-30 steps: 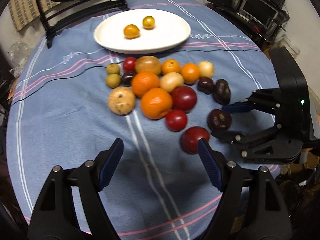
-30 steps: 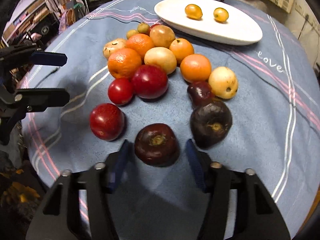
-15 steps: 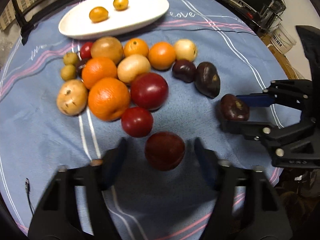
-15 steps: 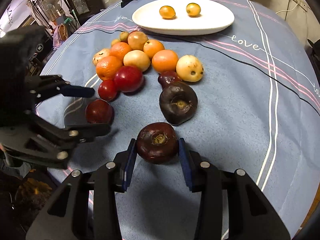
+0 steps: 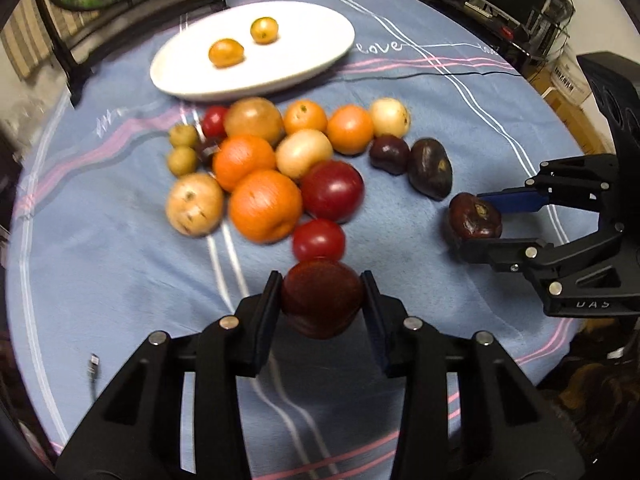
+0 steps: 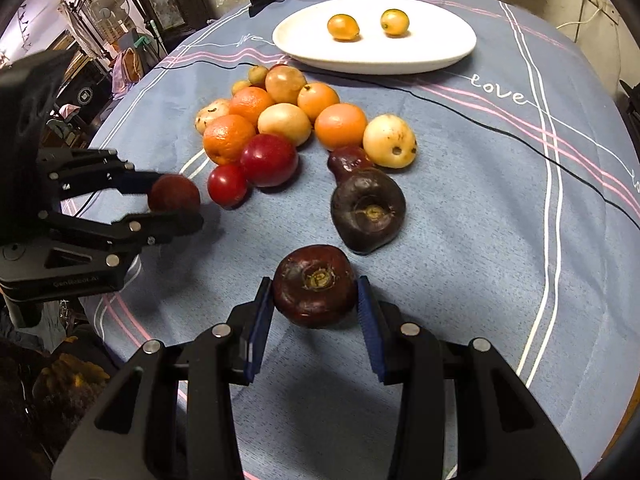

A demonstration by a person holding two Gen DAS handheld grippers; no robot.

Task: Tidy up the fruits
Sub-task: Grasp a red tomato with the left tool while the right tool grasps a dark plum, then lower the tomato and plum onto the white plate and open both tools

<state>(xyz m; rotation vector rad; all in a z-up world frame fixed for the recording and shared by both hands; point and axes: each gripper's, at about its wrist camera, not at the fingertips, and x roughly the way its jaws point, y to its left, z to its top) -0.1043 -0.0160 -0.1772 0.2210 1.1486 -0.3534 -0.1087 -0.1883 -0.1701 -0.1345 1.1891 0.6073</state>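
While the left tool (image 5: 322, 300) closes on a red fruit (image 5: 322, 298) and the right tool (image 6: 316, 304) grips a dark fruit (image 6: 314, 286), both probably need carrying to the plate (image 6: 440, 56).

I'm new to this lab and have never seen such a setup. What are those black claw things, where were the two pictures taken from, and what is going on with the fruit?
The black claws are hand-held grippers, one in each of a person's hands; there is no robot arm. Each carries a wide-angle camera looking along its two fingers, so each picture shows its own gripper at the bottom and the other one off to the side.

In the left wrist view, the left gripper is closing its fingers on a dark red fruit. In the right wrist view, the right gripper is shut on a dark purple fruit.

Both are above a round table with a blue tablecloth. On it lies a cluster of oranges, red, pale and dark fruits. Behind them a white plate holds two small yellow-orange fruits.
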